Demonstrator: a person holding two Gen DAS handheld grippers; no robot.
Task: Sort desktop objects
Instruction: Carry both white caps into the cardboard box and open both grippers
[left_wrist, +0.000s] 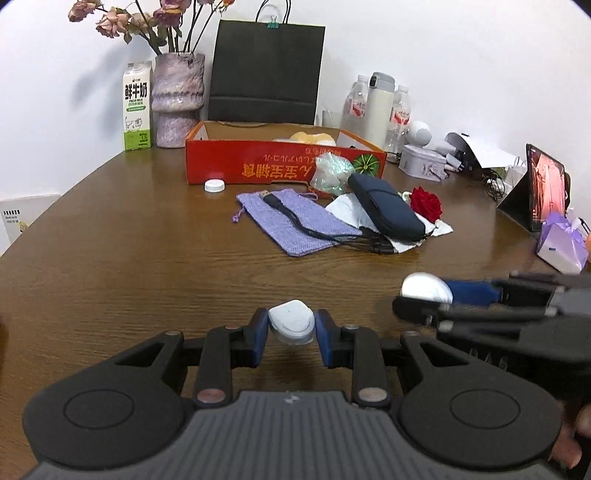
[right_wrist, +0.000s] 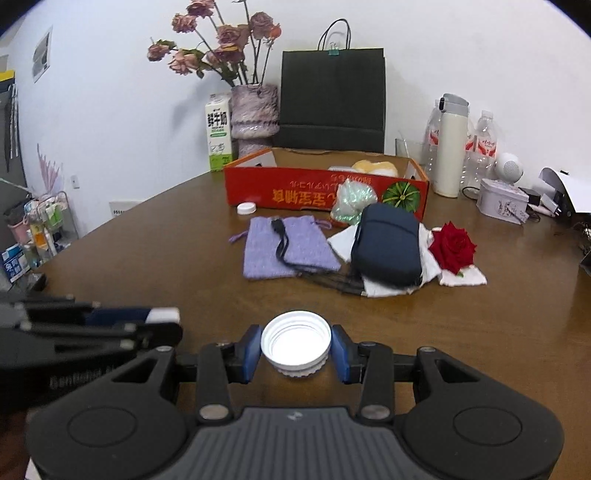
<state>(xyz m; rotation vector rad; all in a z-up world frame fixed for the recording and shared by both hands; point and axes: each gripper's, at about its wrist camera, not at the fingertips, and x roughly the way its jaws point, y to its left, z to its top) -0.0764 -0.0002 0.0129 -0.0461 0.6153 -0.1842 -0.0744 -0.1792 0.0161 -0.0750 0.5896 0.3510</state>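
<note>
My left gripper (left_wrist: 291, 326) is shut on a small white rounded case (left_wrist: 291, 321), held above the wooden table (left_wrist: 129, 258). My right gripper (right_wrist: 295, 349) is shut on a white screw cap (right_wrist: 295, 341), its threaded hollow facing the camera. In the left wrist view the right gripper (left_wrist: 421, 301) comes in blurred from the right with the white cap (left_wrist: 424, 287); in the right wrist view the left gripper (right_wrist: 162, 325) shows blurred at the left. Ahead lie a purple pouch (right_wrist: 291, 251) with a black USB cable (right_wrist: 280, 240) on it, a navy case (right_wrist: 388, 254), a red rose (right_wrist: 452, 245) and another white cap (right_wrist: 246, 208).
A red cardboard box (right_wrist: 306, 192) stands beyond the pile, with a crinkled plastic wrap (right_wrist: 352, 203) against it. Behind are a milk carton (right_wrist: 218, 136), a vase of dried flowers (right_wrist: 255, 114), a black paper bag (right_wrist: 332, 99), bottles and a flask (right_wrist: 448, 147), a tin (right_wrist: 502, 201).
</note>
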